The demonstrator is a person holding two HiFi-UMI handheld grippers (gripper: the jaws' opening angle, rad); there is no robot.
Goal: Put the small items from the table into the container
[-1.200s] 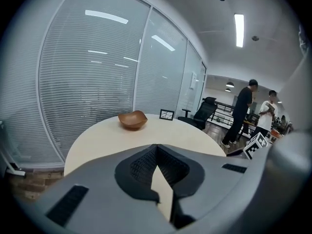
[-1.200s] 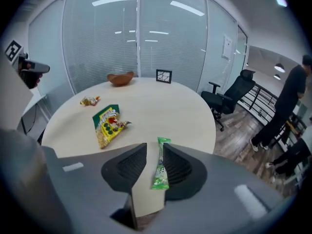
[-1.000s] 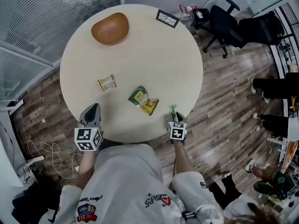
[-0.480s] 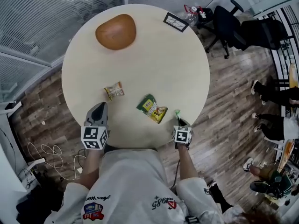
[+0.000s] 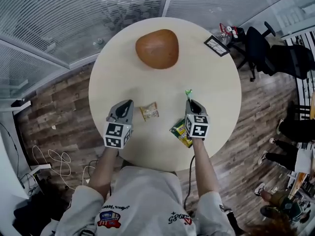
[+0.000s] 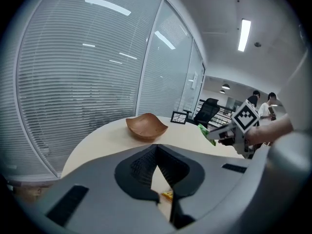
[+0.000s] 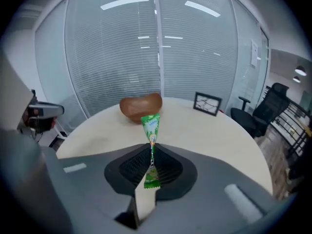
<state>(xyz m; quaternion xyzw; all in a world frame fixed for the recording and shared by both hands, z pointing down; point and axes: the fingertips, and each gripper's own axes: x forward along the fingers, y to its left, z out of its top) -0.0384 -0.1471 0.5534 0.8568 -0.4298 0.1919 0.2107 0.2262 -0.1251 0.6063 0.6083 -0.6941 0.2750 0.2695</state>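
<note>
A brown wooden bowl (image 5: 156, 48) (image 7: 140, 106) (image 6: 146, 127) sits at the far side of the round table (image 5: 216, 82). My right gripper (image 5: 189, 102) (image 7: 150, 150) is shut on a thin green sachet (image 5: 187, 93) (image 7: 150, 125), held above the table and pointing toward the bowl. Left of it, my left gripper (image 5: 129, 103) (image 6: 156, 146) is shut with nothing in it. A yellow-orange snack packet (image 5: 148, 111) lies just to the right of it. A green packet and a yellow packet (image 5: 181, 131) lie by the right hand.
A small black picture frame (image 5: 216, 45) (image 7: 206, 104) stands at the table's far right edge. Office chairs (image 5: 261, 50) and people's feet are on the wooden floor to the right. Glass walls with blinds run behind the table, and cables lie on the floor (image 5: 47, 159) at the left.
The right gripper has closed on the green sachet at the table's near edge, lifted it and carried it toward the bowl. The left gripper has moved forward beside the yellow-orange packet.
</note>
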